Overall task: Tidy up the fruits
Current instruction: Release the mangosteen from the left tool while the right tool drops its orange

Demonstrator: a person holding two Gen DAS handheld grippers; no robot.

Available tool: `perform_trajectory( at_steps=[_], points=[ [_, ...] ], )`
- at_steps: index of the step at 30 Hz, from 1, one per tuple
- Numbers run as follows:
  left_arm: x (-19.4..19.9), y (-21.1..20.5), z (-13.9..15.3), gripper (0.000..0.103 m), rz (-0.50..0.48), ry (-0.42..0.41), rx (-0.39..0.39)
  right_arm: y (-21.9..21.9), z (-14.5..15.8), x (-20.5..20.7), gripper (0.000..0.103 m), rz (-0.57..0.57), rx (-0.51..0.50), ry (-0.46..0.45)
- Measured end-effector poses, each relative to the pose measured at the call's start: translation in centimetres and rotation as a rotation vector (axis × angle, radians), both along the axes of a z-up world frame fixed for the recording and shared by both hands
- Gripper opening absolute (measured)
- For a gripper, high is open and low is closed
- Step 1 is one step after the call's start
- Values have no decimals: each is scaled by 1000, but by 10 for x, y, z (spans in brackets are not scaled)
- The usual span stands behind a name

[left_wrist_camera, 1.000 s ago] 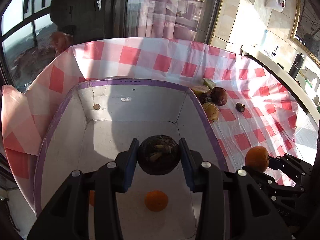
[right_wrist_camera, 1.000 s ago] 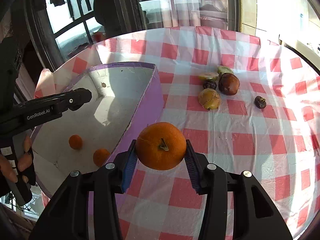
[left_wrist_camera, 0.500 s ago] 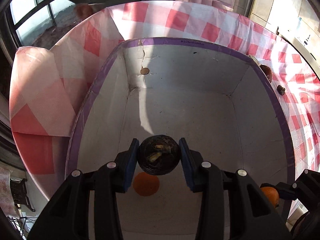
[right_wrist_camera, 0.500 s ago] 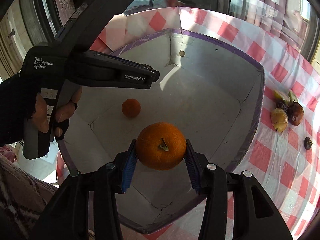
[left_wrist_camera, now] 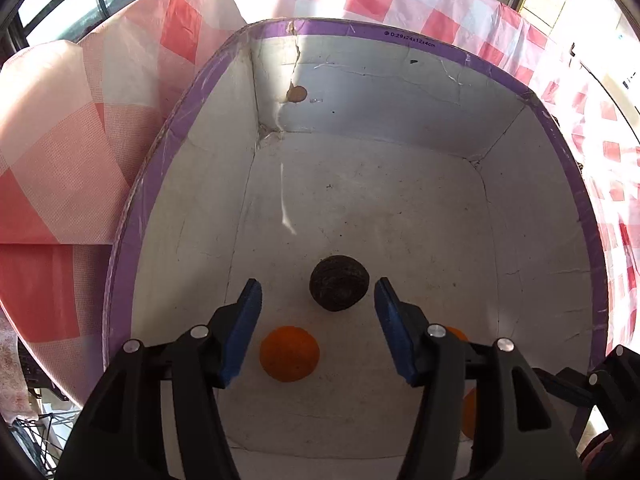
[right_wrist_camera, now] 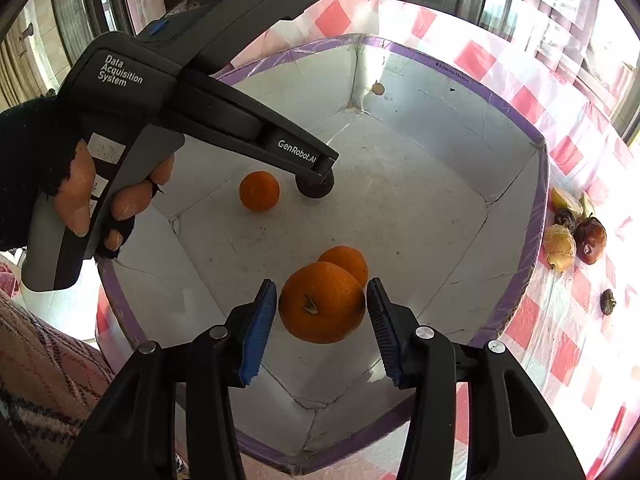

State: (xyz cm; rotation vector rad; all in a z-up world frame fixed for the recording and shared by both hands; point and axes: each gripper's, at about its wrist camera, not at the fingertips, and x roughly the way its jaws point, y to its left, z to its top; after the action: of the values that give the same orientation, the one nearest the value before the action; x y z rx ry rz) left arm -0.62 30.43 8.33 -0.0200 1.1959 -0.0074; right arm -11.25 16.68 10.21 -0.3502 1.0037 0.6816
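A white box with a purple rim (left_wrist_camera: 420, 42) (right_wrist_camera: 496, 98) stands on the checked cloth. My left gripper (left_wrist_camera: 318, 304) is open over the box; a dark round fruit (left_wrist_camera: 339, 288) lies on the box floor between and beyond its fingertips, also partly seen in the right wrist view (right_wrist_camera: 316, 191). My right gripper (right_wrist_camera: 321, 308) is open, and a large orange (right_wrist_camera: 322, 306) sits loose between its pads above the box floor. A second orange (right_wrist_camera: 346, 263) lies just behind it. A small orange (left_wrist_camera: 289, 353) (right_wrist_camera: 259, 191) lies near the left gripper.
Several other fruits lie on the cloth right of the box: a dark red one (right_wrist_camera: 591, 235), a yellowish one (right_wrist_camera: 560, 247), and a small dark one (right_wrist_camera: 607, 301). The person's gloved hand (right_wrist_camera: 80, 196) holds the left gripper over the box's left side.
Both grippers have opened. The dark fruit has dropped from the left gripper onto the box floor. The large orange is freed between the right pads, lower in the box.
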Motion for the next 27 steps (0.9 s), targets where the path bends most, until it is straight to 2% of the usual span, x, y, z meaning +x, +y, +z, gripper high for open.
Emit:
perform_trajectory(
  at_steps=[3, 7, 14, 17, 22, 27],
  points=[
    [-1, 1, 0, 64, -3, -1, -9, 0, -1, -2, 56, 5, 13, 5],
    [-4, -3, 1, 71, -29, -10, -4, 4, 0, -4, 59, 7, 25, 7],
    [-8, -9, 3, 74, -43, -33, 21, 5, 1, -12, 66, 22, 34, -5],
    [-12, -11, 5, 75, -40, -44, 23, 5, 1, -13, 66, 30, 43, -5],
    [-11, -15, 7, 82, -34, -58, 38, 0, 4, -8, 66, 37, 72, -4],
    [-8, -17, 8, 84, -11, -51, 69, -7, 6, -9, 66, 91, 89, -2]
  ],
)
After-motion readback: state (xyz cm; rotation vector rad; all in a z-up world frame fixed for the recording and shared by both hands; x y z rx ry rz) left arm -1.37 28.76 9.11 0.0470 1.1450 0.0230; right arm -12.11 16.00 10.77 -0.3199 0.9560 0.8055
